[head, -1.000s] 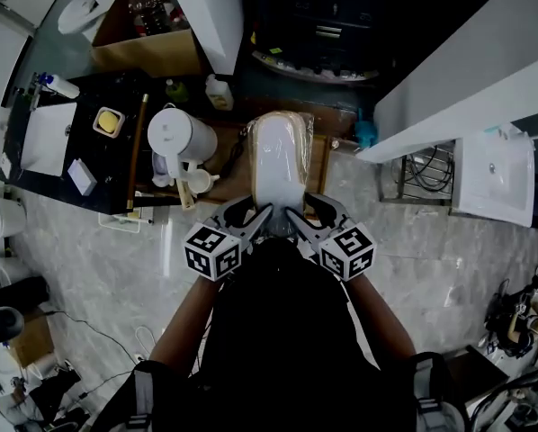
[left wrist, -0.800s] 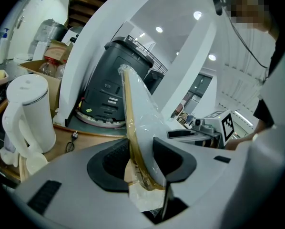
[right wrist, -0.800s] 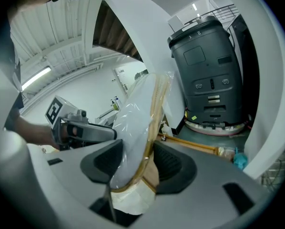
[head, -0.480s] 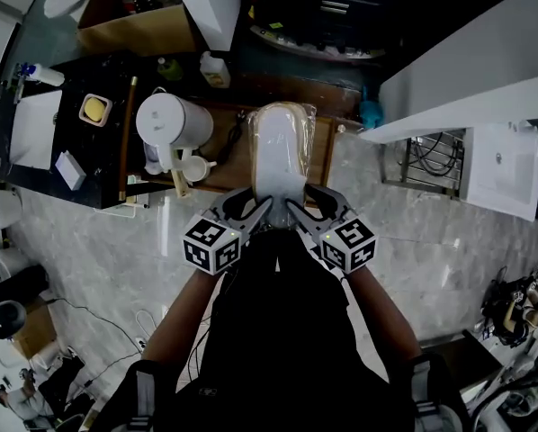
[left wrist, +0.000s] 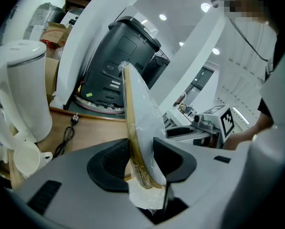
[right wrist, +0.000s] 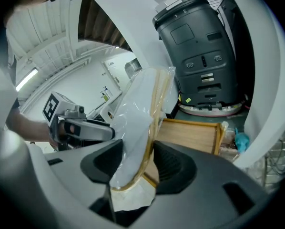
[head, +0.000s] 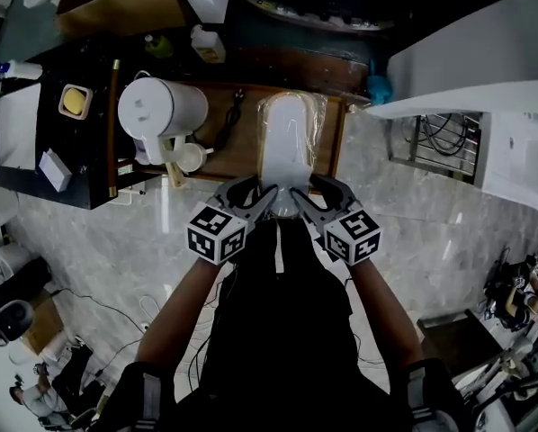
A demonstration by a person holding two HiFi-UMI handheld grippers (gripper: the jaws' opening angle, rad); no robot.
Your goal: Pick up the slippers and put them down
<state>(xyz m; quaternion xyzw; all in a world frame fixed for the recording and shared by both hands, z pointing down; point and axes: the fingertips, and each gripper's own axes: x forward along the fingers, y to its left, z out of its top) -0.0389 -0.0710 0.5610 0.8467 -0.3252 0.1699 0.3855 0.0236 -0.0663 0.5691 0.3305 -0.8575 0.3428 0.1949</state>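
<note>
A pair of white slippers [head: 290, 147] with tan soles, wrapped in clear plastic, hangs lengthwise over a low wooden table [head: 237, 156]. My left gripper [head: 255, 196] and right gripper [head: 307, 198] each grip the near end of the pack from opposite sides. In the left gripper view the slippers [left wrist: 140, 113] stand on edge between the jaws of the left gripper [left wrist: 141, 163], pads pressed on both faces. The right gripper view shows the same: the slippers [right wrist: 140, 109] are pinched in the right gripper [right wrist: 137, 163], which is shut on them. The far end of the pack points away from me.
A white kettle [head: 161, 115] and a small white cup [head: 190, 157] stand on the table's left part, with a black power cord [head: 228, 124] beside them. A black counter [head: 35, 79] lies further left. A dark grey machine [left wrist: 118, 66] stands behind the table. Marble floor surrounds it.
Both grippers have sunk together with the slippers toward the wooden table. The grip on the pack has not changed.
</note>
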